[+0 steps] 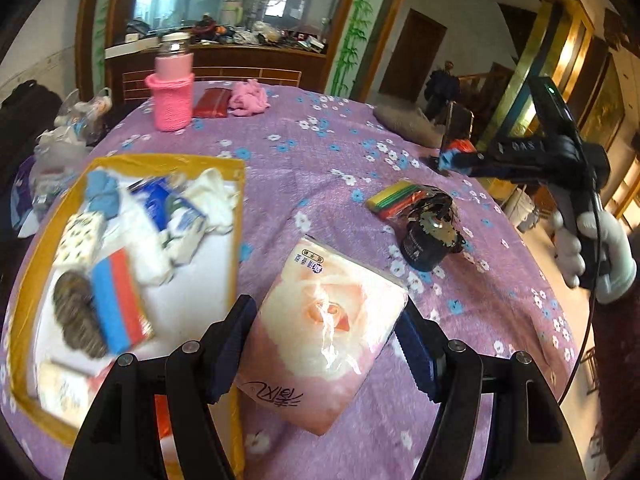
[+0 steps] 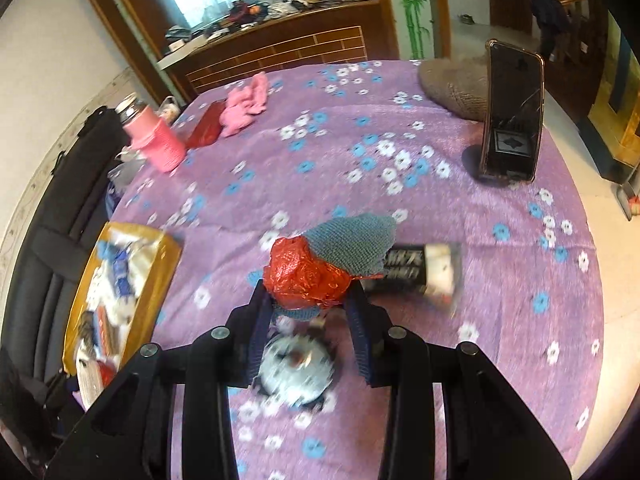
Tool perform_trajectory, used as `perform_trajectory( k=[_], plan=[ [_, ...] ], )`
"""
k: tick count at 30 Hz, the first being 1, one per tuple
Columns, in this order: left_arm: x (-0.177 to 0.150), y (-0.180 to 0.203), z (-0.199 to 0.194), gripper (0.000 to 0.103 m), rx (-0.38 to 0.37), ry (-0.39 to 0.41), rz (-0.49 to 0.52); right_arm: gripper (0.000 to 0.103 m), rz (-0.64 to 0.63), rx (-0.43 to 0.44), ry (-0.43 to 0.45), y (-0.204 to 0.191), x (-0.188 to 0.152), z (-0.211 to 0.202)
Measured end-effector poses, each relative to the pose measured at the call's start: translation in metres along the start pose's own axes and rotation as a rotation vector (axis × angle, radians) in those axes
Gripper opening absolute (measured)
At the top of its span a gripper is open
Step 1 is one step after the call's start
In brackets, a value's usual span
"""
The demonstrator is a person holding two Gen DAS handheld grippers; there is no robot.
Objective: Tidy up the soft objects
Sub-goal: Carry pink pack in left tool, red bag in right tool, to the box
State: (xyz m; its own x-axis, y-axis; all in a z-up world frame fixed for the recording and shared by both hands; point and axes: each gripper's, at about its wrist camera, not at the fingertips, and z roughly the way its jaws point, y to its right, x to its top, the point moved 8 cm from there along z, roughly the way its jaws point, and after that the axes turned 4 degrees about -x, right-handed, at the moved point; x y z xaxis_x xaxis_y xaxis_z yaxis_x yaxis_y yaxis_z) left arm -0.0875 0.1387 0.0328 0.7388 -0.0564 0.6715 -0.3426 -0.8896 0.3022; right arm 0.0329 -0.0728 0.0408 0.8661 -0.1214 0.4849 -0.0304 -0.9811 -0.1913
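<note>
Gripping a pink tissue pack (image 1: 324, 332), your left tool (image 1: 320, 344) has its pads pressed on both sides of it, held above the purple flowered table (image 1: 320, 168) just right of the yellow-rimmed tray (image 1: 236, 208). That tray already holds cloths, a sponge and small packs, though blur smears most of them. Farther right, your right tool (image 2: 310, 308) is clamped narrowly on a crumpled red foil bundle (image 2: 304, 272) with a blue knitted cloth (image 2: 352, 242) against it. A dark packet (image 2: 416, 272) and a round item below the bundle are too blurred to identify.
</note>
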Motion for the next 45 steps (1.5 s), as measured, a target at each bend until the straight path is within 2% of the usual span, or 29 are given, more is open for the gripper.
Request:
perform_trajectory(
  k=[12, 19, 25, 32, 41, 45],
  plan=[
    [-0.046, -0.072, -0.06, 0.069, 0.096, 0.06, -0.189, 0.035, -0.124, 0.063, -0.021, -0.064, -0.061, -0.012],
    [-0.059, -0.103, -0.081, 0.069, 0.151, 0.085, -0.262, 0.035, -0.199, 0.152, -0.06, -0.121, -0.089, 0.001],
    [-0.052, -0.115, -0.075, 0.07, 0.177, 0.077, -0.261, 0.035, -0.295, 0.235, -0.1, -0.186, -0.114, 0.015],
    [-0.041, -0.134, -0.049, 0.07, 0.208, 0.038, -0.277, 0.035, -0.417, 0.261, -0.151, -0.241, -0.137, 0.037],
    [-0.039, -0.155, -0.029, 0.076, 0.17, 0.028, -0.351, 0.038, -0.54, 0.226, -0.154, -0.272, -0.144, 0.055],
    [-0.038, -0.159, -0.032, 0.081, 0.151, 0.052, -0.369, 0.046, -0.57, 0.224, -0.16, -0.279, -0.145, 0.061]
  ],
)
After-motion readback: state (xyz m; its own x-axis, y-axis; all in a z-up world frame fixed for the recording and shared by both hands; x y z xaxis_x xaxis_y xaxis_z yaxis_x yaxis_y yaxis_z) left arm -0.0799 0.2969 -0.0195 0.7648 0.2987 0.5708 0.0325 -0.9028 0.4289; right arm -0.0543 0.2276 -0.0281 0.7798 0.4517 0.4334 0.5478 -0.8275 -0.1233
